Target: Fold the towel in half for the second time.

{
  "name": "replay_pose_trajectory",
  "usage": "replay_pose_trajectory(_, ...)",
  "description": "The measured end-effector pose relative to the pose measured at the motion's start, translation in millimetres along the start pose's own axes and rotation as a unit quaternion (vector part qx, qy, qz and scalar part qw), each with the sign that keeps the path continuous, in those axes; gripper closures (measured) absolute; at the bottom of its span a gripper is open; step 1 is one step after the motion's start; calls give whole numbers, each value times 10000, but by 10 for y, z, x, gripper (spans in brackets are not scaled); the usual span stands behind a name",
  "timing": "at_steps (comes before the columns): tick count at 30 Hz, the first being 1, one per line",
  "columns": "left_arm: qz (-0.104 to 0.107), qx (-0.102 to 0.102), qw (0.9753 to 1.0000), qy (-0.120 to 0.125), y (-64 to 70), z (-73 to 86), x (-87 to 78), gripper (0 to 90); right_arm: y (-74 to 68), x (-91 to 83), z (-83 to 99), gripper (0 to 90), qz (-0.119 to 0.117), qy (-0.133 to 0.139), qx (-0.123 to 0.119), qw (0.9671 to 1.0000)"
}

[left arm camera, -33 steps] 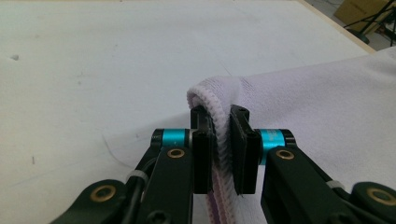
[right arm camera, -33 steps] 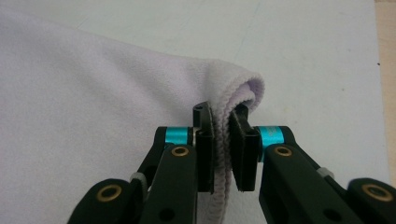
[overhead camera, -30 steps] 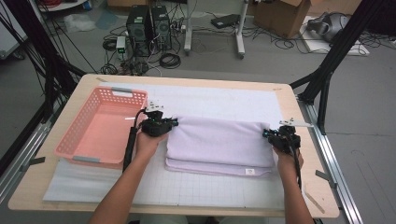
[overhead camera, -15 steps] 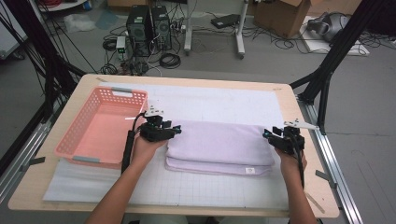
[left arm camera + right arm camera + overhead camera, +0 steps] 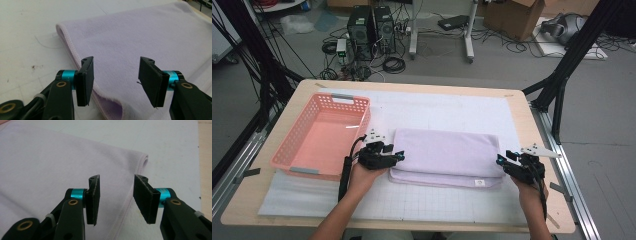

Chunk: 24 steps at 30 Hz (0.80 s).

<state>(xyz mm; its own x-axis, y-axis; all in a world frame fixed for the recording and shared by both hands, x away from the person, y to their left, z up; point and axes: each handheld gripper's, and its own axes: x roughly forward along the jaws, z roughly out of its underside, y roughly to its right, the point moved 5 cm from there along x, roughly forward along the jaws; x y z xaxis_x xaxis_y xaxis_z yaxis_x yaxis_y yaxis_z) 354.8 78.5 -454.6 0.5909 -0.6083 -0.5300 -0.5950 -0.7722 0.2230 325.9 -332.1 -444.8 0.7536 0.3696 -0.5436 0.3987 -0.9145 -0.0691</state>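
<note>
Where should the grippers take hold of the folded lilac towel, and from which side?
Probably at its two short ends. The towel lies flat, folded in layers, so each hemmed edge gives the jaws something to close on. The left gripper can come in from the basket side, the right gripper from the opposite end; both are open, level with those edges.

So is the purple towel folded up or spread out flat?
Folded. The purple towel lies in stacked layers: a lower layer peeks out along its near edge, and a rounded fold shows in the left gripper view.

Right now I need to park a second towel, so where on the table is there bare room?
The mat is free behind the lilac towel, and along the front edge between the forearms. The pink basket crowds the left side.
</note>
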Motion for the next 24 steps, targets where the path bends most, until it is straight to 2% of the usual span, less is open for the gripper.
replay_pose_trajectory(4,-21,-52,10000,-80,6,107,-49,473,-78,-66,66,562,-74,-40,-69,9999)
replay_pose_trajectory(7,-27,-73,9998,-177,4,187,-72,528,-118,-84,113,562,-62,-120,-150,9998)
replay_pose_trajectory(14,-46,-197,9994,-289,20,305,-120,602,-117,-139,200,564,17,-167,-149,9997)
replay_pose_trajectory(18,-49,-102,9996,-251,49,317,-139,656,-52,-246,210,585,137,-112,-70,9998)
replay_pose_trajectory(21,-40,-36,9997,-224,69,316,-139,695,-17,-259,239,597,98,-145,0,9998)
replay_pose_trajectory(24,-14,38,9999,-139,79,310,-148,736,-38,-215,276,596,-37,-311,130,9994)
